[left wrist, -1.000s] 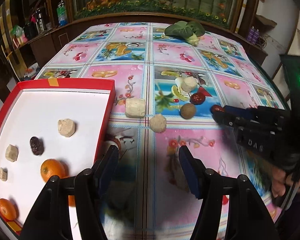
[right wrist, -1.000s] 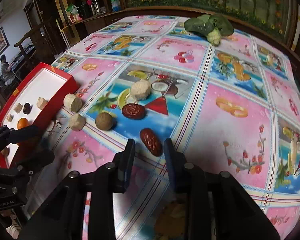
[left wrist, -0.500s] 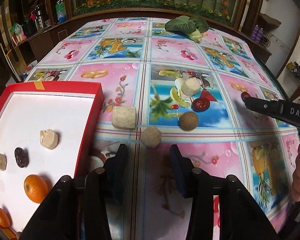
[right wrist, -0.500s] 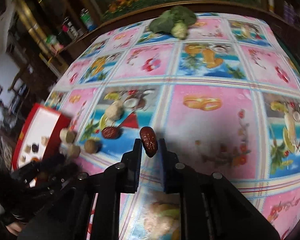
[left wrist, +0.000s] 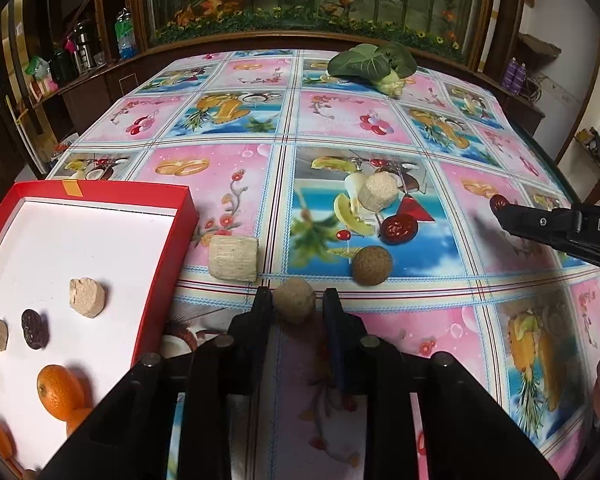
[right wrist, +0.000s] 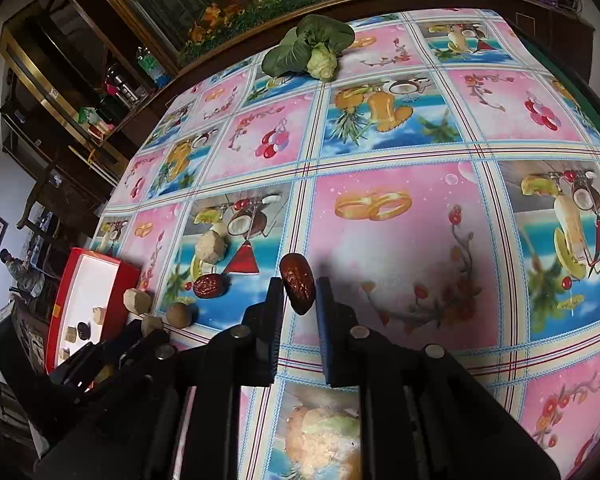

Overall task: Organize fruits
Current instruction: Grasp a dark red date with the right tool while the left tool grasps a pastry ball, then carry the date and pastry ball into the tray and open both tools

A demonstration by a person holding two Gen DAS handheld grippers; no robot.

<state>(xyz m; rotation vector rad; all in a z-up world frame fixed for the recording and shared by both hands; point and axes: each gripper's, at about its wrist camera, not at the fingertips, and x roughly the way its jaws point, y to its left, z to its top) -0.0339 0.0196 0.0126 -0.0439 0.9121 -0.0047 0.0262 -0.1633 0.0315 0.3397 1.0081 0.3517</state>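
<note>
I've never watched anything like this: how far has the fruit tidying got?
Partly done. The red box already holds oranges, a dark date and pale chunks. The right gripper grips a red date; the left gripper brackets a tan ball. Four pieces remain on the tablecloth.

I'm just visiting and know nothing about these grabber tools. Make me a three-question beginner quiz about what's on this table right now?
1. True or false: the right gripper grips a red date above the tablecloth.
2. The left gripper has its fingers either side of: A) an orange, B) a tan ball, C) the leafy vegetable?
3. Fill in: the red tray holds pale chunks, a dark date and two ____.

Key
1. True; the date sits between its fingers.
2. B; whether it is squeezed yet is unclear.
3. Oranges, near the tray's close corner.
</note>
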